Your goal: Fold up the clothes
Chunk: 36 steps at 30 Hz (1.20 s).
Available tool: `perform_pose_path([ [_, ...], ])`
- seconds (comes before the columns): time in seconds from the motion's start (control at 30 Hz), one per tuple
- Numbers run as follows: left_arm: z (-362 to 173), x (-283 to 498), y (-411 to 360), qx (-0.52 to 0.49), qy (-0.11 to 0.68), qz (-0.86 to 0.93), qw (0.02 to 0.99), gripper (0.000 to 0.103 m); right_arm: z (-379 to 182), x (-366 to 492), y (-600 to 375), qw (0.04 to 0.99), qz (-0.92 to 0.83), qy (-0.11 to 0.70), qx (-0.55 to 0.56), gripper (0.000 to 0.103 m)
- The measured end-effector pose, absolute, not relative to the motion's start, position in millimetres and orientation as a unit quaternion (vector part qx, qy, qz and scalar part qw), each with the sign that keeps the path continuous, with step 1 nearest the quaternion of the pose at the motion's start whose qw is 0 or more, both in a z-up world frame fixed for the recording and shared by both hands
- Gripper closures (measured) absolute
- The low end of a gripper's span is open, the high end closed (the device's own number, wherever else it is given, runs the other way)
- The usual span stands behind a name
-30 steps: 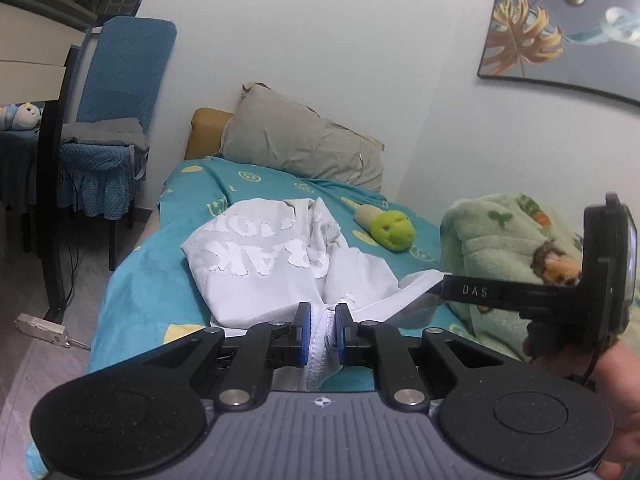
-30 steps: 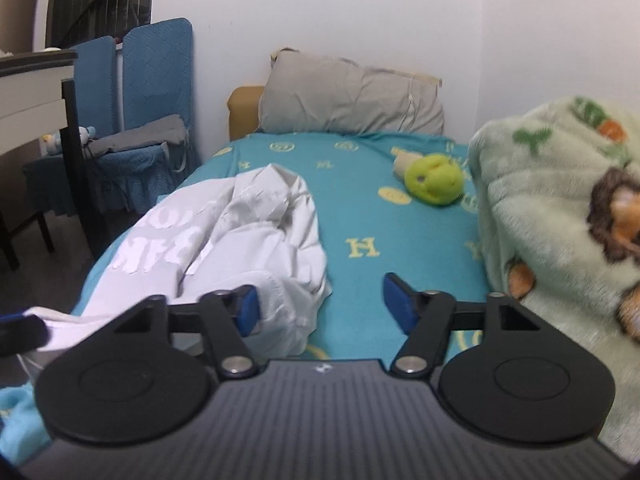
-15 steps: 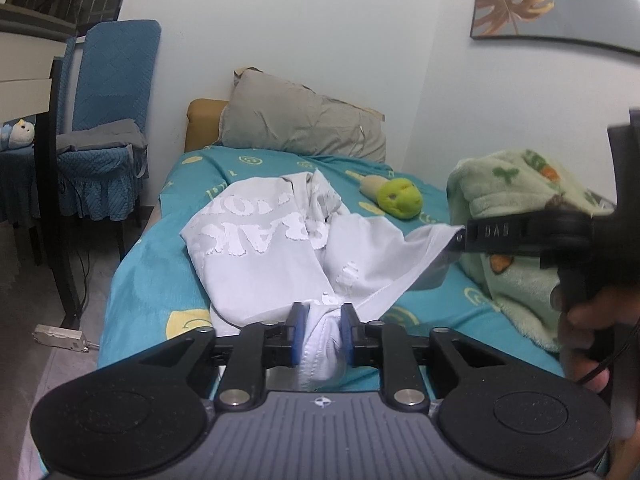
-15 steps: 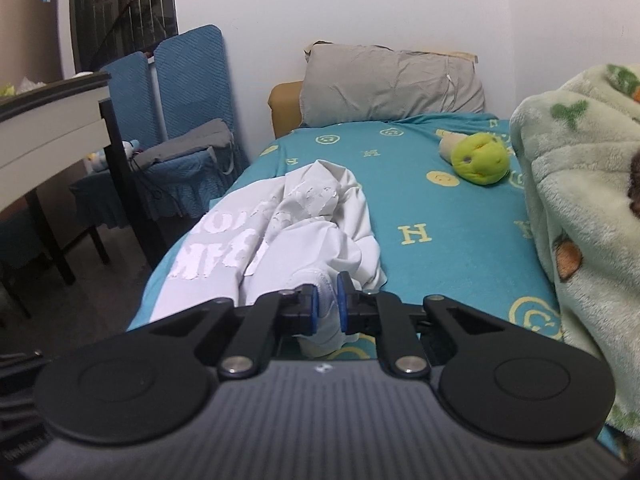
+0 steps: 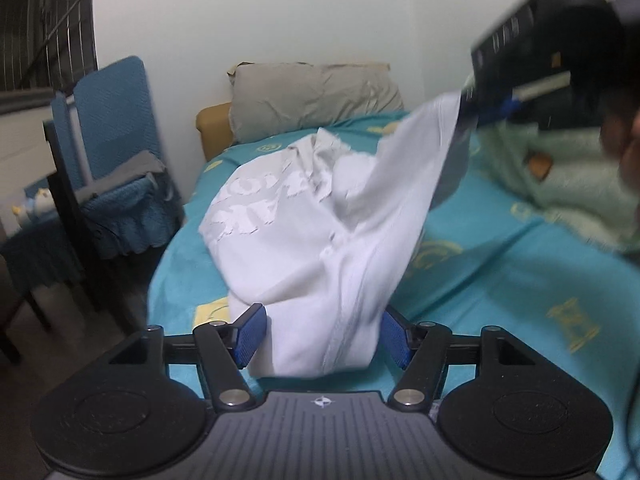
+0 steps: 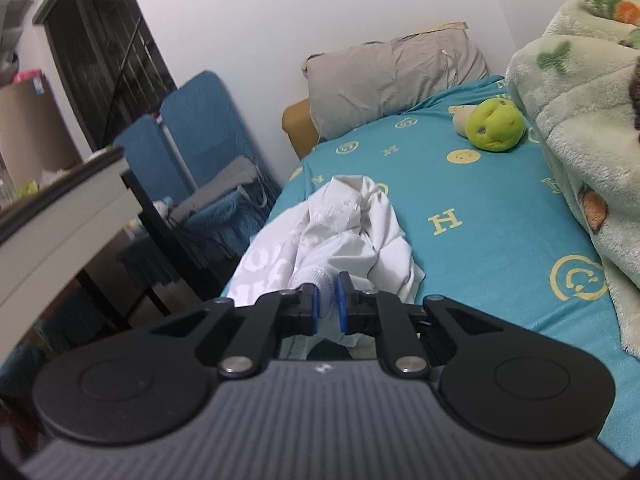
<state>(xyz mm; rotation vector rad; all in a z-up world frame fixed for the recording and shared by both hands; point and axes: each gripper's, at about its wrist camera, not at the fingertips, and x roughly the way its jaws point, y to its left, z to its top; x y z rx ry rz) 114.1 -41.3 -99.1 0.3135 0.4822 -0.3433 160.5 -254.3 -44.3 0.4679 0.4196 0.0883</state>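
Left wrist view: the right gripper [image 5: 480,114] at upper right is motion-blurred and cut by the frame edge; we cannot read its jaws there. The green blanket [image 5: 560,176] smears. The white garment's [image 5: 304,240] lettering is unreadable.

Garment [image 6: 332,236] heaped on the bed [image 6: 492,216] toward its left edge, one corner lifted up to the right gripper [image 6: 327,300] and pinched there, another fold lying between the spread fingers of the left gripper [image 5: 322,330]. Pillow [image 6: 394,80] propped at the far end against the wall, plush toy [image 6: 496,125] just before it on the right, blanket [image 6: 588,152] piled along the right side. Chairs [image 6: 192,136] left of the bed, table [image 6: 68,216] nearer on that same side.
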Motion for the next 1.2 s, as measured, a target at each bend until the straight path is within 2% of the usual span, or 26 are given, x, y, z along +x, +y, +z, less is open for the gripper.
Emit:
perform_pose_path([
  [0.17,-102.9,116.1,-44.2,0.187,0.223,-0.119,0.949,0.033,-40.7,157.4,-262.1,0.95,0.039,0.187,0.247,0.091],
  [0.3,-93.8,125.7,-26.7,0.142,0.214,-0.062,0.964,0.031,-40.3,156.9,-265.4,0.95,0.034,0.183,0.25,0.091],
  [0.5,-58.5,131.0,17.9,0.031,0.157,0.025,0.987,0.025,-45.8,158.8,-268.9,0.948,0.017,0.197,0.25,0.091],
  [0.67,-39.7,120.3,29.7,0.016,0.105,0.061,0.992,0.024,-47.5,158.3,-266.3,0.947,0.026,0.203,0.247,0.091],
  [0.77,-39.1,128.1,29.5,0.014,0.136,0.049,0.989,0.024,-41.4,155.3,-264.1,0.948,0.047,0.194,0.249,0.092],
  [0.97,-49.0,126.3,20.2,0.019,0.176,-0.058,0.982,0.024,-29.8,150.5,-258.6,0.95,0.067,0.182,0.245,0.095],
  [1.1,-57.0,109.7,-7.7,0.075,0.155,-0.134,0.976,0.015,-29.2,150.1,-259.1,0.949,0.065,0.186,0.246,0.095],
  [1.2,-72.5,102.8,-33.2,0.128,0.16,-0.139,0.969,0.014,-27.3,148.7,-262.2,0.946,0.071,0.18,0.26,0.095],
])
